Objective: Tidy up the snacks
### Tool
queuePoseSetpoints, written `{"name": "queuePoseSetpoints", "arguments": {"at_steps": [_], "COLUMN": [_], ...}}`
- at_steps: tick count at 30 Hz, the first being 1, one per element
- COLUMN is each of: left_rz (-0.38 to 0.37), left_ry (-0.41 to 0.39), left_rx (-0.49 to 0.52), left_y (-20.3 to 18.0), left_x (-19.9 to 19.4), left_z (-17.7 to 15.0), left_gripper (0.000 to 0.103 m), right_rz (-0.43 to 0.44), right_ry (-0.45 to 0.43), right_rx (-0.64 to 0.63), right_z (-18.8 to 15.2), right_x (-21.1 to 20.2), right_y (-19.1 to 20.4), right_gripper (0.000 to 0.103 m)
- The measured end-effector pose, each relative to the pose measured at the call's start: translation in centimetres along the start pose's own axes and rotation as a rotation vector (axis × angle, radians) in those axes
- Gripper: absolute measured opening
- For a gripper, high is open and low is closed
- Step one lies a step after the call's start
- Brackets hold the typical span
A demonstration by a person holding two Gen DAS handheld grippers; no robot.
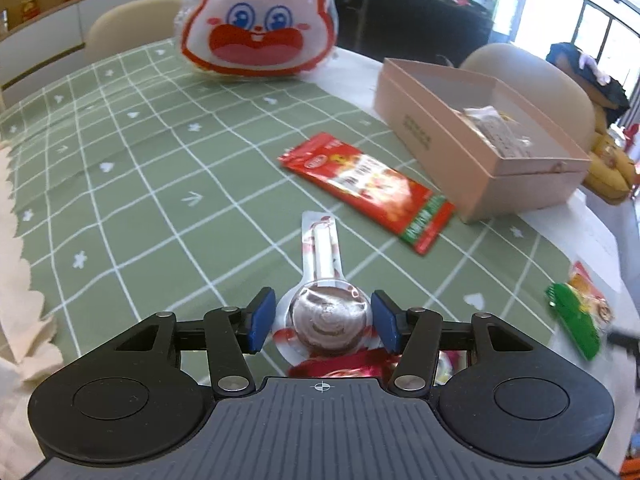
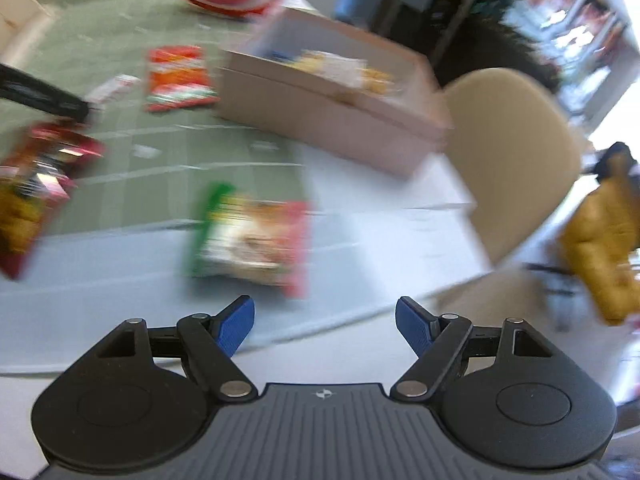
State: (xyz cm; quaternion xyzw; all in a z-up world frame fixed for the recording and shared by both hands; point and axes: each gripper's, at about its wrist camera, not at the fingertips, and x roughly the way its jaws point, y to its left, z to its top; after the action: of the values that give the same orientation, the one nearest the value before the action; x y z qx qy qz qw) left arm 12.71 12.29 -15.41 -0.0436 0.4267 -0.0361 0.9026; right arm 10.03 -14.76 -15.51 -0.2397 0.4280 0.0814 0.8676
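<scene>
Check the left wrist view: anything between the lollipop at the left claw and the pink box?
Partly. The lollipop sits between the left claw's open pads. The red snack packet lies flat on the tablecloth between it and the pink box. The box is open-topped, so lifting over the packet looks feasible.

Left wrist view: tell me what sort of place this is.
Probably a home dining area: a table with a green checked tablecloth, padded beige chairs around it, and small figurines on a sideboard behind.
</scene>
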Motion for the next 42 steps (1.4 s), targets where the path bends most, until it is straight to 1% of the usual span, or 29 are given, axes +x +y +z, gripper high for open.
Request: {"name": "queuePoseSetpoints", "arguments": {"at_steps": [1, 2, 3, 4, 6, 7, 8, 9, 11, 13, 16, 18, 19, 20, 21, 23, 24, 26, 28, 31, 33, 35, 37, 39, 40, 42], "left_rz": [-0.005, -0.008, -0.012, -0.013, -0.007, -0.004, -0.002, 0.000, -0.001, -0.005, -0.014, -0.017, -0.016, -0.014, -0.011, -0.005, -0.003, -0.009, -0.022, -0.045, -0.057, -0.059, -0.060, -0.062, -0.062, -0.062], "left_ry": [0.006, 0.012, 0.017, 0.021, 0.018, 0.017, 0.017, 0.018, 0.026, 0.034, 0.037, 0.039, 0.044, 0.048, 0.054, 0.066, 0.072, 0.087, 0.101, 0.116, 0.119, 0.119, 0.119, 0.119, 0.120, 0.118], "left_rx": [-0.001, -0.002, -0.002, 0.000, 0.005, 0.006, 0.004, 0.003, 0.006, 0.008, -0.011, -0.025, -0.028, -0.028, -0.024, -0.012, -0.011, -0.024, -0.052, -0.107, -0.135, -0.145, -0.142, -0.146, -0.148, -0.151], "left_y": [-0.1, -0.2, -0.3, -0.4, -0.6, -0.7, -0.7, -0.7, -0.7, -0.6, -0.4, -0.3, -0.3, -0.4, -0.4, -0.7, -0.7, -0.7, -0.4, 0.3, 0.6, 0.6, 0.5, 0.5, 0.5, 0.5], "left_x": [-0.1, -0.2, -0.3, -0.3, -0.4, -0.4, -0.4, -0.4, -0.4, -0.5, -0.7, -0.8, -0.9, -0.9, -0.9, -0.9, -1.0, -1.1, -1.1, -1.3, -1.4, -1.5, -1.5, -1.6, -1.6, -1.6], "left_z": [0.0, -0.1, -0.1, -0.2, -0.4, -0.4, -0.4, -0.4, -0.4, -0.4, -0.5, -0.6, -0.6, -0.6, -0.5, -0.5, -0.4, -0.3, -0.1, 0.0, 0.0, -0.1, -0.1, -0.1, -0.1, -0.2], "left_gripper": [0.059, 0.059, 0.059, 0.059, 0.059, 0.059, 0.059, 0.059, 0.059, 0.059, 0.059, 0.059, 0.059, 0.059, 0.059, 0.059, 0.059, 0.059, 0.058, 0.055, 0.054, 0.053, 0.052, 0.051, 0.051, 0.051], "right_rz": [-0.028, -0.011, 0.053, 0.144, 0.288, 0.329, 0.339, 0.320, 0.238, 0.179, 0.098, 0.003, -0.007, 0.025, 0.079, 0.214, 0.269, 0.337, 0.358, 0.343, 0.348, 0.367, 0.373, 0.380, 0.388, 0.389], "right_ry": [0.003, -0.007, -0.026, -0.044, -0.048, -0.043, -0.036, -0.029, -0.007, 0.011, 0.015, 0.018, 0.015, 0.011, 0.011, 0.019, 0.027, 0.049, 0.069, 0.062, 0.062, 0.058, 0.056, 0.056, 0.060, 0.072], "right_rx": [0.020, 0.055, 0.102, 0.156, 0.228, 0.237, 0.229, 0.202, 0.109, 0.040, 0.009, -0.004, 0.012, 0.045, 0.095, 0.213, 0.261, 0.315, 0.320, 0.286, 0.288, 0.307, 0.307, 0.305, 0.308, 0.318], "right_z": [0.1, 0.3, 0.5, 0.7, 1.1, 1.4, 1.7, 2.0, 2.4, 2.3, 1.7, 1.3, 1.2, 1.1, 1.1, 1.1, 1.2, 1.4, 1.6, 2.0, 2.1, 2.0, 2.0, 2.0, 2.0, 2.2], "right_x": [0.1, -0.1, -0.6, -1.1, -1.6, -1.5, -1.4, -1.1, -0.3, 0.3, 0.7, 1.0, 1.0, 0.8, 0.6, 0.5, 0.6, 1.1, 1.5, 1.9, 2.0, 2.1, 2.3, 2.3, 2.4, 2.6], "right_y": [-0.6, -1.3, -2.1, -2.9, -3.3, -3.1, -2.4, -1.6, 0.2, 0.9, -0.2, -1.1, -1.7, -2.5, -3.2, -4.1, -4.2, -3.3, -2.2, -0.8, -0.7, -0.7, -0.7, -0.7, -0.6, -0.4], "right_gripper": [0.078, 0.078, 0.078, 0.078, 0.078, 0.078, 0.078, 0.078, 0.078, 0.078, 0.078, 0.078, 0.078, 0.078, 0.078, 0.078, 0.078, 0.078, 0.080, 0.081, 0.085, 0.090, 0.092, 0.097, 0.102, 0.103]}}
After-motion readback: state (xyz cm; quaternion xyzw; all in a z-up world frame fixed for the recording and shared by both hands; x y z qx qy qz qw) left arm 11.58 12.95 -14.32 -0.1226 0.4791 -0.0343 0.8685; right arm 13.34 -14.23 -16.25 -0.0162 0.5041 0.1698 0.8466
